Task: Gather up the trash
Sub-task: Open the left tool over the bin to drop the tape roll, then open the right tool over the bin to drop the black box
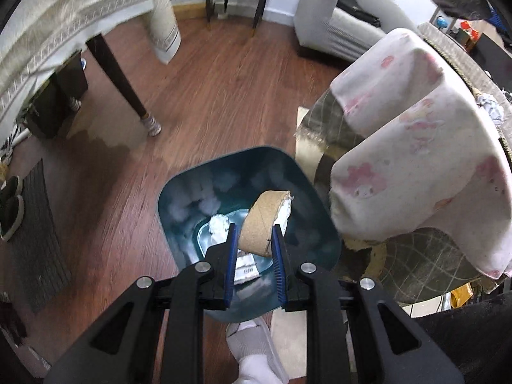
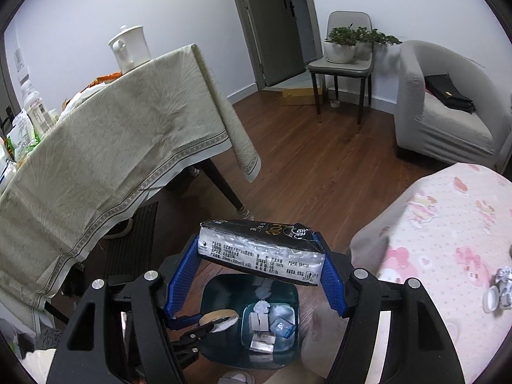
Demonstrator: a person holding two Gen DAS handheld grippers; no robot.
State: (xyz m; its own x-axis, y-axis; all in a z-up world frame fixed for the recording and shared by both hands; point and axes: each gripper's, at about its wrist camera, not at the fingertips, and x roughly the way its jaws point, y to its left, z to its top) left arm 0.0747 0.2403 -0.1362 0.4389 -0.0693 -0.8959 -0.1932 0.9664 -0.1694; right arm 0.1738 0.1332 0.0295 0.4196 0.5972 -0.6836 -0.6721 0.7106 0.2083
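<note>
Cardboard roll (image 1: 260, 221) is being pinched by the left gripper (image 1: 254, 240) fingers above the teal bin (image 1: 179, 204). Right gripper (image 2: 260, 256) fingers are clamping a tissue pack (image 2: 259, 251) over that bin, wide apart.

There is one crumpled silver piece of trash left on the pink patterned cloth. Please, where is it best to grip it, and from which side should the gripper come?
Probably from above, closing across the middle of the crumpled silver wrapper. It lies loose on the flat pink cloth, so the top is free and the pads can pinch its bulk. Its exact shape is too small to tell. Both grippers are full now.
</note>
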